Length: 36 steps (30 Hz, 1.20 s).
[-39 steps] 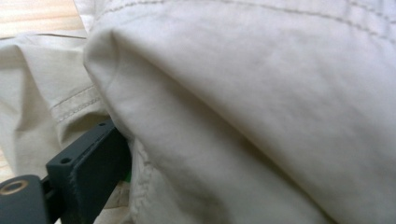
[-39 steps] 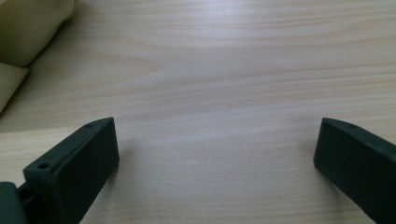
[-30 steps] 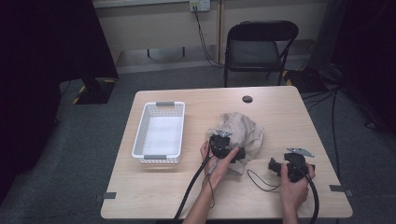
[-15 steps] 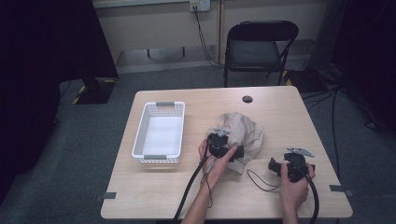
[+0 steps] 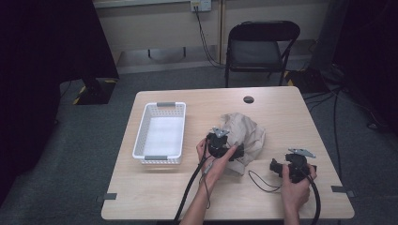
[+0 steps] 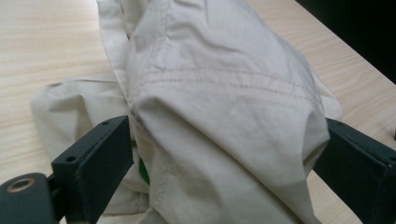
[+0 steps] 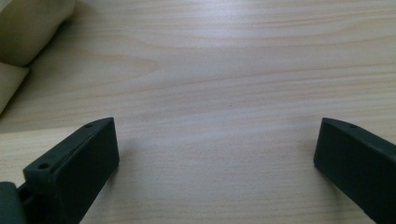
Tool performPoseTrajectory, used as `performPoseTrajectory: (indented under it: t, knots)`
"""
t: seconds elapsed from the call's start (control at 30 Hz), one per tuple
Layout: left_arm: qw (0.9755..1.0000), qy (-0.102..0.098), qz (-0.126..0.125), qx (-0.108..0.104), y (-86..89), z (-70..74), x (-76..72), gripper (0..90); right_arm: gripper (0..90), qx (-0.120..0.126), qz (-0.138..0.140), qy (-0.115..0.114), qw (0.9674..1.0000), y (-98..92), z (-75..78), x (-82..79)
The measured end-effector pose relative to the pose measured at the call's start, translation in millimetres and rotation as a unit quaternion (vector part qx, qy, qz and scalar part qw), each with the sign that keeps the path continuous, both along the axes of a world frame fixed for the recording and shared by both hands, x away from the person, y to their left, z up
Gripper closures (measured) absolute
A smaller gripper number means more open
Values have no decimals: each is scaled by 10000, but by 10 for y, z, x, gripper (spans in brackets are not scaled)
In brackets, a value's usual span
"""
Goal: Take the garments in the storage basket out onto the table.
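A crumpled beige cloth point(image 5: 246, 131) lies on the wooden table point(image 5: 281, 112), right of centre. My left gripper point(image 5: 237, 153) sits at the cloth's near left edge, pointing right. In the left gripper view a bunched fold of the cloth point(image 6: 219, 107) fills the space between the wide-apart jaws, so the left gripper point(image 6: 226, 144) is open around it. A bit of green shows under the fold by the left jaw. My right gripper point(image 5: 275, 168) rests near the table's front right, pointing left. It stands open over bare wood point(image 7: 217, 149), with the cloth's edge point(image 7: 28, 32) at far left.
A white plastic basket point(image 5: 141, 136) stands empty on the table's left half. A thin black cord point(image 5: 258, 182) loops on the table between the grippers. A dark cable hole point(image 5: 248, 99) sits near the far edge, with a folding chair point(image 5: 260, 44) behind it.
The left gripper has edged slightly left at the cloth's edge. The right gripper and the basket have not moved.
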<state>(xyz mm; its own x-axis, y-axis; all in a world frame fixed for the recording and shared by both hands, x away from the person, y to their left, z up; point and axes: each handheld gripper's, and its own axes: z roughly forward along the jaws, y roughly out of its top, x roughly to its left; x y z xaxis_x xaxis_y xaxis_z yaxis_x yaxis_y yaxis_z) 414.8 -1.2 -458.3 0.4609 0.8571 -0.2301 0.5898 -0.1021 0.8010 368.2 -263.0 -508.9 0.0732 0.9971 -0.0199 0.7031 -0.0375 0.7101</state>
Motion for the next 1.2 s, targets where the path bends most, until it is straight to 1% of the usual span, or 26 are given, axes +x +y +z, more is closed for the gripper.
performPoseTrajectory:
  t: [0.07,0.13,0.2,0.23,0.3,0.33,0.4,0.57,0.67,0.7,0.77,0.8,0.83,0.87,0.9,0.97,1.0,1.07,1.13,1.2]
  knots:
    - [10000,-48,41,-42,5,22,-11,72,0,1,-1,-1,10000,0,0,0]
    - [9998,-154,19,-97,11,37,-22,73,0,0,-1,0,10000,0,0,0]
    - [9999,-104,58,-89,19,61,-35,58,0,0,0,0,10000,0,0,0]
    - [9998,-103,69,-129,25,69,-40,60,0,0,0,-1,10000,0,0,0]
    - [9999,-44,17,-157,38,94,-47,67,0,0,0,0,10000,0,0,0]
    - [9999,-64,0,-153,46,104,-50,68,0,0,0,0,10000,0,0,0]
    - [9998,-169,-3,-71,56,126,-62,59,0,0,0,0,10000,0,0,0]
    - [9996,-241,-40,-150,91,199,-114,59,0,1,-1,0,10000,0,0,0]
    - [9994,-230,-110,-224,104,235,-143,63,0,0,1,-1,10000,0,0,0]
    - [9995,-209,-157,-163,109,253,-156,68,0,0,0,-1,10000,0,0,0]
    - [9995,-304,-85,-60,110,277,-182,66,0,1,0,-1,10000,0,0,0]
    - [9995,-309,-73,-51,114,289,-194,67,0,0,0,0,10000,0,0,0]
    - [9996,-255,-85,-41,122,303,-206,67,0,1,0,-1,10000,0,0,0]
    - [9996,-276,-70,-49,128,309,-213,65,0,1,0,-1,10000,0,0,0]
    - [9994,-354,-2,-63,140,320,-229,60,0,0,0,-1,10000,0,0,0]
    - [9993,-315,128,-124,173,339,-247,63,0,0,-1,-1,10000,0,0,0]
    - [9993,-330,149,-135,193,351,-253,68,0,1,0,-1,10000,0,0,0]
    - [9992,-311,100,-221,223,374,-276,65,0,0,0,-1,10000,0,0,0]
    - [9991,-365,110,-178,243,393,-303,55,0,0,0,-1,10000,0,0,0]
    - [9989,-420,89,-212,261,411,-328,57,0,0,0,-1,10000,0,0,0]
